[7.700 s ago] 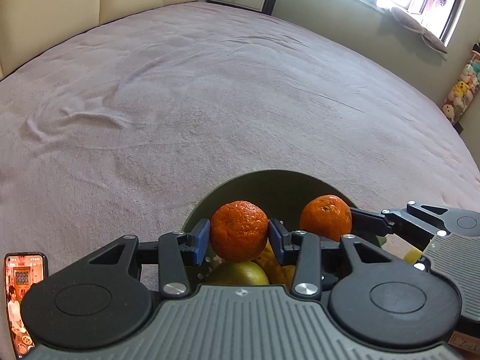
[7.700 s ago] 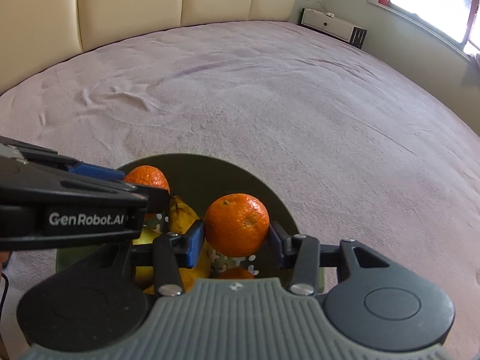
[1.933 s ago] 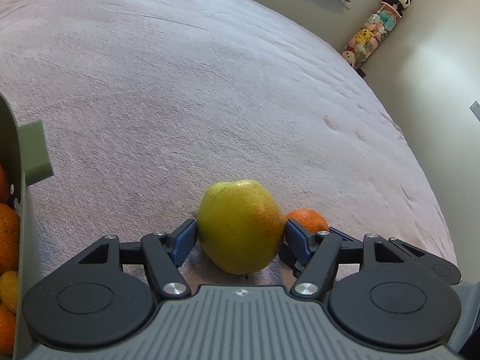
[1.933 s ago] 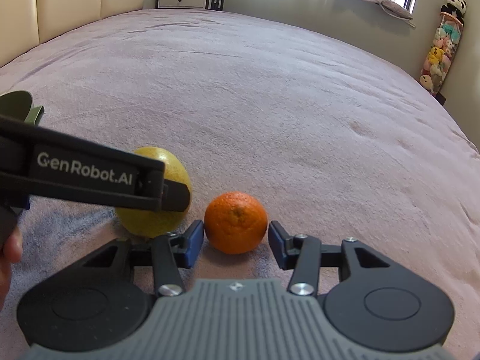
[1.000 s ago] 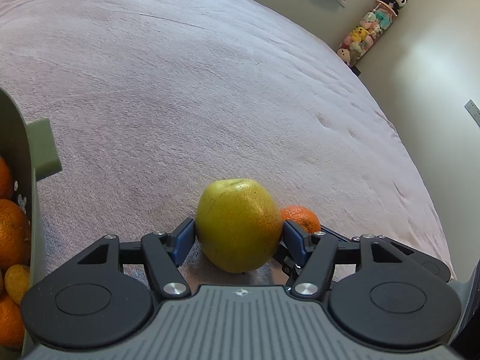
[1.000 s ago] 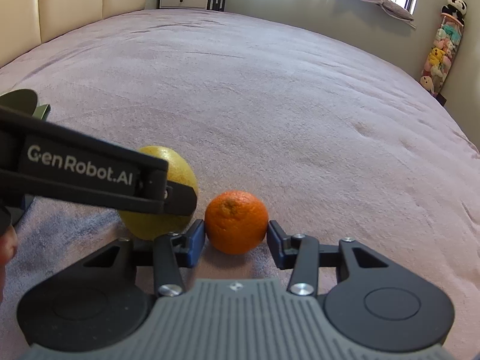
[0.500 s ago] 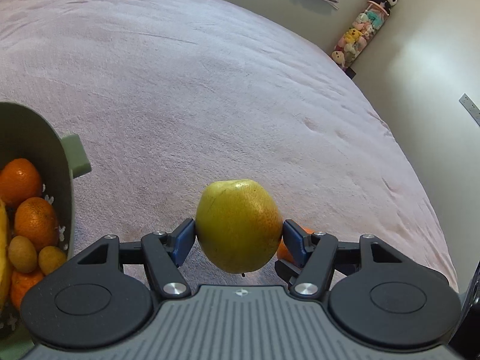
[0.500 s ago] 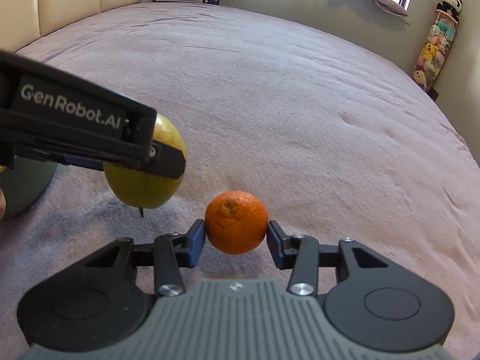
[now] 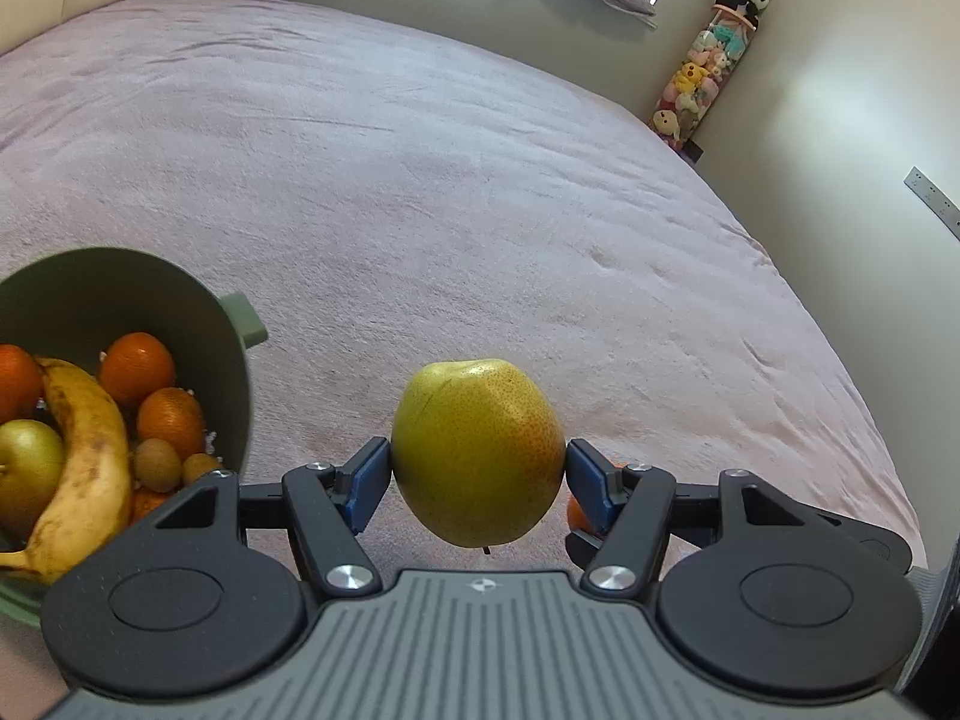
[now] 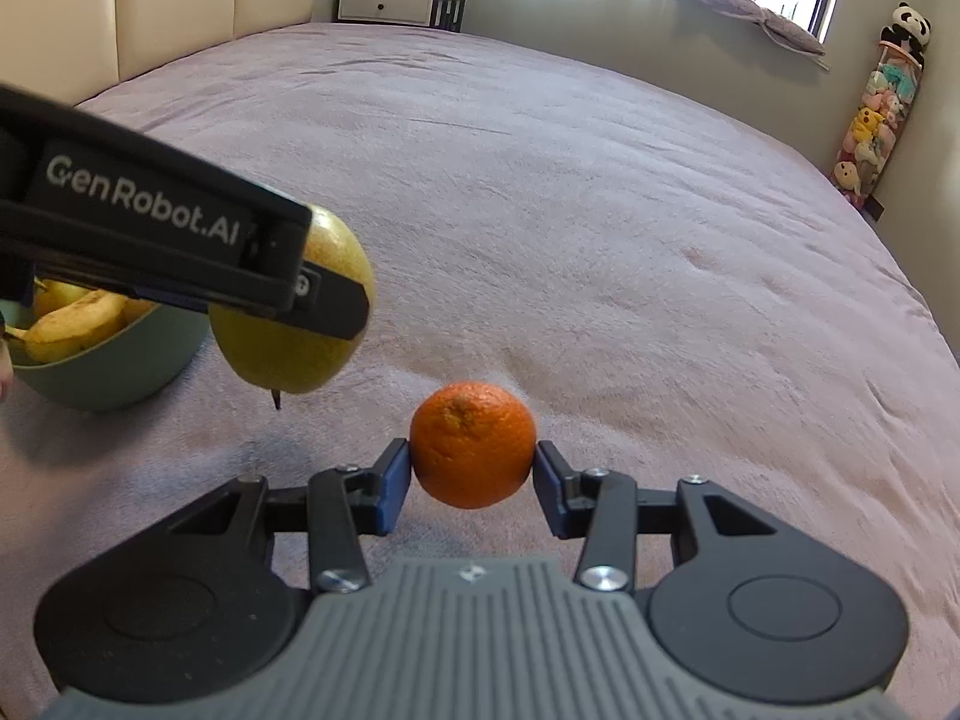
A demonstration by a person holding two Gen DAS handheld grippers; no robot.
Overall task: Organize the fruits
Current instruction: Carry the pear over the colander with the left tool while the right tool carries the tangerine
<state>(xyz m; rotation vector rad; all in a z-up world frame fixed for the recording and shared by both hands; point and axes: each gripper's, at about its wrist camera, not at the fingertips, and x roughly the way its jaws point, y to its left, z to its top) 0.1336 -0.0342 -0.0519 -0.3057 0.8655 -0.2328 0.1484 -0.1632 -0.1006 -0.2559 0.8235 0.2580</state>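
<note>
My left gripper is shut on a yellow-green pear and holds it in the air above the bed. The pear also shows in the right wrist view, partly behind the left gripper's finger. My right gripper is shut on an orange, lifted just off the cover. A sliver of that orange shows behind the left gripper's right finger. The green bowl at the left holds a banana, several oranges and small brown fruits.
The purple bed cover spreads wide ahead and to the right. A headboard stands at the back left. A white cabinet and a column of plush toys stand against the walls.
Both grippers have lifted their fruit off the bed cover. The left gripper has risen and turned so that more of the bowl's inside shows at the left.
</note>
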